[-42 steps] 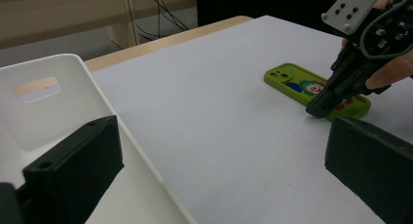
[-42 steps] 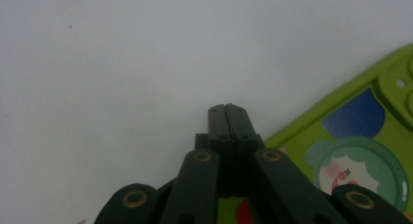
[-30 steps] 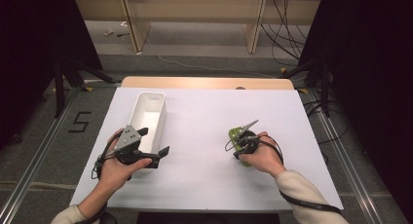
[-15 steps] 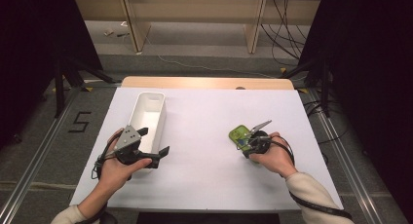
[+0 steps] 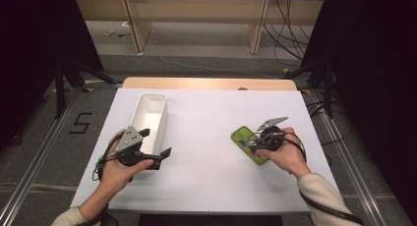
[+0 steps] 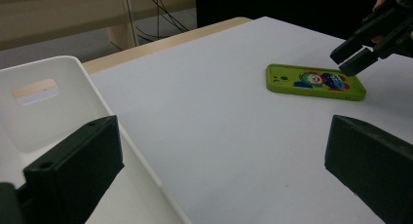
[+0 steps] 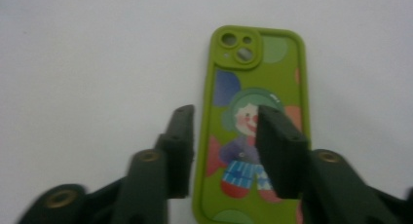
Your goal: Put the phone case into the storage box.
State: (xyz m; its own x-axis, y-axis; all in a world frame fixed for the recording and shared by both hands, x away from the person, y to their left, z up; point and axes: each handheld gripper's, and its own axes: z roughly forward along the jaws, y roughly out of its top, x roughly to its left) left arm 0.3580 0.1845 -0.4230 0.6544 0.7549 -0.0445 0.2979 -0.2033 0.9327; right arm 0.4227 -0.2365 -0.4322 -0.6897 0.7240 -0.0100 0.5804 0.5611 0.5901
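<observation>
- Green phone case (image 7: 255,126), one only, lies flat on the white table (image 5: 211,137), right under your right gripper (image 7: 224,151).
- Your right gripper's jaws have just been opening; they're apart now, above the case, pinching nothing.
- Your left gripper (image 5: 157,142), one of two, has jaws spread wide, nothing between them.
- One white bin (image 5: 147,115) sits just beside your left gripper, one jaw over its rim.

Green phone case (image 5: 248,144) flat on white table (image 5: 211,118), just under right gripper (image 5: 256,144); jaws lately parted, nothing gripped.
</observation>
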